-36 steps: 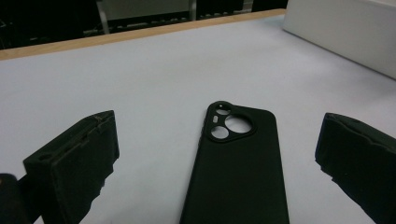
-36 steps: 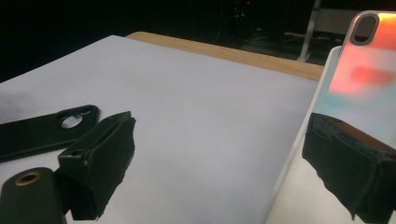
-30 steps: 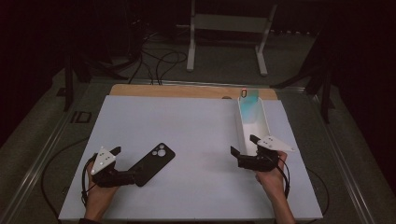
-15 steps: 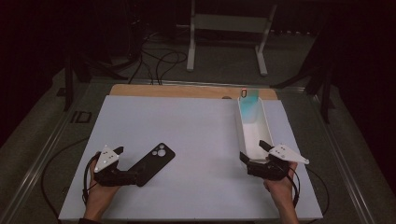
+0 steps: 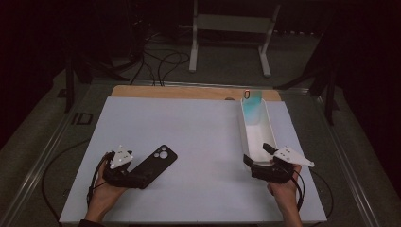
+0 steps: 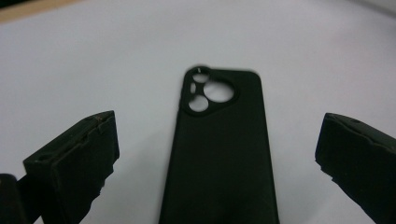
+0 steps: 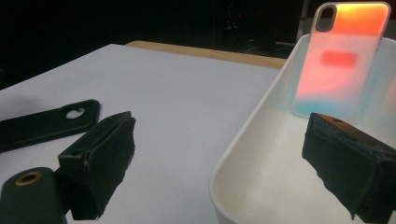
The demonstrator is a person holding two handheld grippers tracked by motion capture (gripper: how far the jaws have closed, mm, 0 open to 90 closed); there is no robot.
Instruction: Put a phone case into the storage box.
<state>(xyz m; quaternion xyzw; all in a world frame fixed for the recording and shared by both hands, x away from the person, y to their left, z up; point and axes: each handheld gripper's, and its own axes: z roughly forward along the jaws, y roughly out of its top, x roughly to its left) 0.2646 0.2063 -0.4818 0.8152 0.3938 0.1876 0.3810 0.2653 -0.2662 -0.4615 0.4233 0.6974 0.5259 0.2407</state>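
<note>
White table (image 5: 198, 127) bore a black phone case (image 5: 153, 165) between the left gripper's (image 5: 135, 177) spread jaws. Right gripper (image 5: 257, 158) gaped, empty, astride the white tray's (image 5: 272, 137) near rim.

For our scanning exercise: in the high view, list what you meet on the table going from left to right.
Left tool → black phone case → white tray → right tool.

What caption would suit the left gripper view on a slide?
Open left gripper straddling a black phone case lying flat on the white table.
</note>
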